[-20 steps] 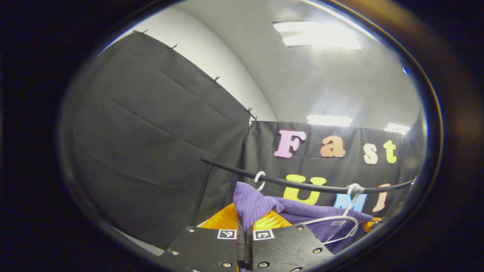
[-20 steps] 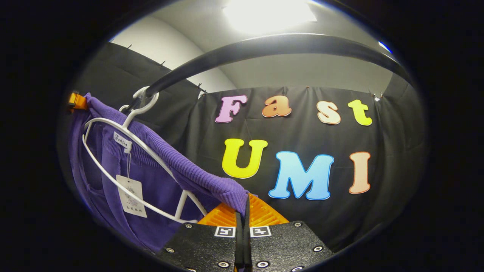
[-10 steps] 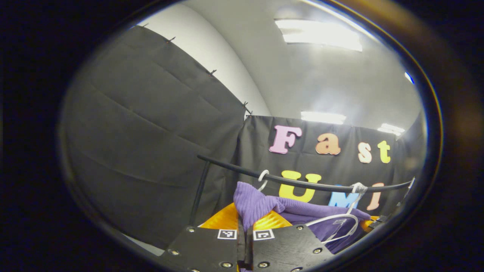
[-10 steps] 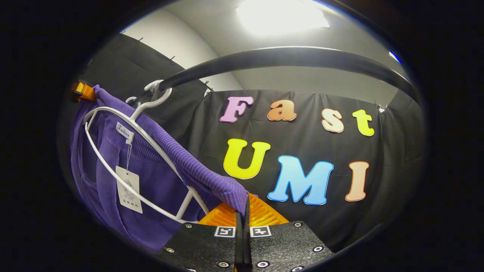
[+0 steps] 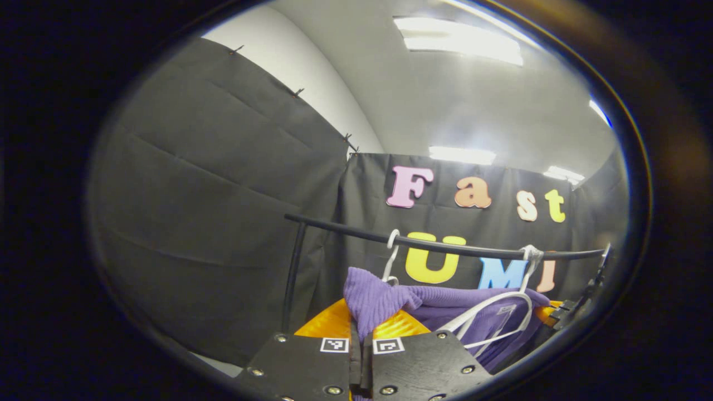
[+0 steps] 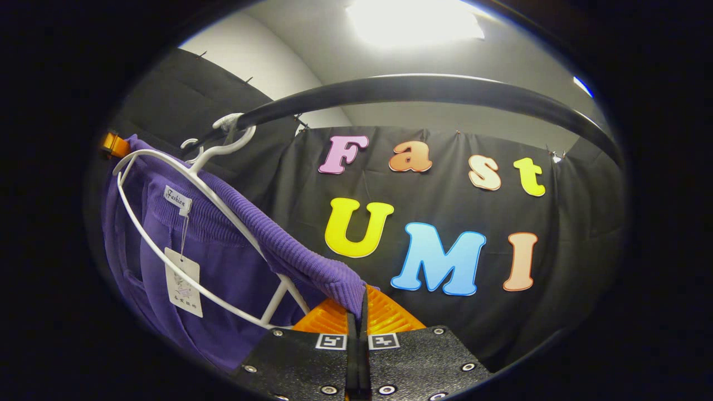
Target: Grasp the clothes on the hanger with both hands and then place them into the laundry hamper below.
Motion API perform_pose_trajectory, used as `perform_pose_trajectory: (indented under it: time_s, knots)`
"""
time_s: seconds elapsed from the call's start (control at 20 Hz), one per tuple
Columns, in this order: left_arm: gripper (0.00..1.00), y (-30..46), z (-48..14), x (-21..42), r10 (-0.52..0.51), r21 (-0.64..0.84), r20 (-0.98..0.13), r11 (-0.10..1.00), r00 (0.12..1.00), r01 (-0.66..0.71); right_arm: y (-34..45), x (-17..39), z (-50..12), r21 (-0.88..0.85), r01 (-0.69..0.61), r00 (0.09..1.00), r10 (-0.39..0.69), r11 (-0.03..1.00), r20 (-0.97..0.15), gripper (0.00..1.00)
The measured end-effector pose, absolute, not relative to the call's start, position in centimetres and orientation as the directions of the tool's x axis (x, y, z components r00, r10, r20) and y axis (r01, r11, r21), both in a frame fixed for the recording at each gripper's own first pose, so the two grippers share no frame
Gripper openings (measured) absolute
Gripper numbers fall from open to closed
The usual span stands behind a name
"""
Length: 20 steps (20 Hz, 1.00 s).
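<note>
A black cloth wall [image 6: 445, 267] closes the booth, under a pale ceiling with strip lights [image 5: 462, 42]. A black rail [image 6: 423, 89] arcs across at twelve o'clock in the right gripper view; in the left gripper view it runs from nine to three o'clock.

From the rail hangs a white hanger [image 6: 189, 172], carrying a purple knit top [image 6: 234, 267] at eight o'clock in the right gripper view. A paper tag [image 6: 182, 281] dangles inside its neck.

The right hand-held gripper [image 6: 359, 303] is pinched narrow on one shoulder edge of the top. The left hand-held gripper [image 5: 362, 328] is likewise closed on the other shoulder, at six o'clock in its own view; the far gripper's tip [image 5: 548, 313] appears at four o'clock.

The step in hand seems to be working the top free of the hanger. Next, both grips likely need to draw the shoulders off the hanger's arms together, then lower the top toward the hamper.
</note>
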<state>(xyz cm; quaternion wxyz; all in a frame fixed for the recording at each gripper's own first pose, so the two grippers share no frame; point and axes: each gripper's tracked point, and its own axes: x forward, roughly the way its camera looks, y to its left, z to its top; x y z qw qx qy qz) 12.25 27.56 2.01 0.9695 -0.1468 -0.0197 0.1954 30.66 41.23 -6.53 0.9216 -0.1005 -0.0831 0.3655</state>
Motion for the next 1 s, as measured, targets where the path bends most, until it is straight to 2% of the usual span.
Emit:
perform_pose_trajectory:
  time_s: [0.25,0.65,0.75,1.0]
  knots:
    - [0.01,27.4,-1.0,12.0,0.361,-0.385,-0.039,0.855,0.932,-0.347,41.3,30.6,-7.2,-0.265,-0.646,0.727,0.683,0.716,0.07,0.0]
    - [0.01,25.1,-5.2,12.0,0.339,-0.402,-0.084,0.849,0.937,-0.344,40.0,29.5,-8.7,-0.277,-0.638,0.739,0.673,0.719,0.045,0.0]
    - [0.01,24.1,-6.1,12.3,0.339,-0.391,-0.099,0.851,0.935,-0.35,39.8,31.6,-8.9,-0.272,-0.639,0.739,0.673,0.72,0.044,0.0]
    - [0.01,21.4,-8.5,12.7,0.336,-0.417,-0.152,0.831,0.93,-0.369,38.9,32.5,-10.2,-0.277,-0.643,0.738,0.675,0.714,0.027,0.0]
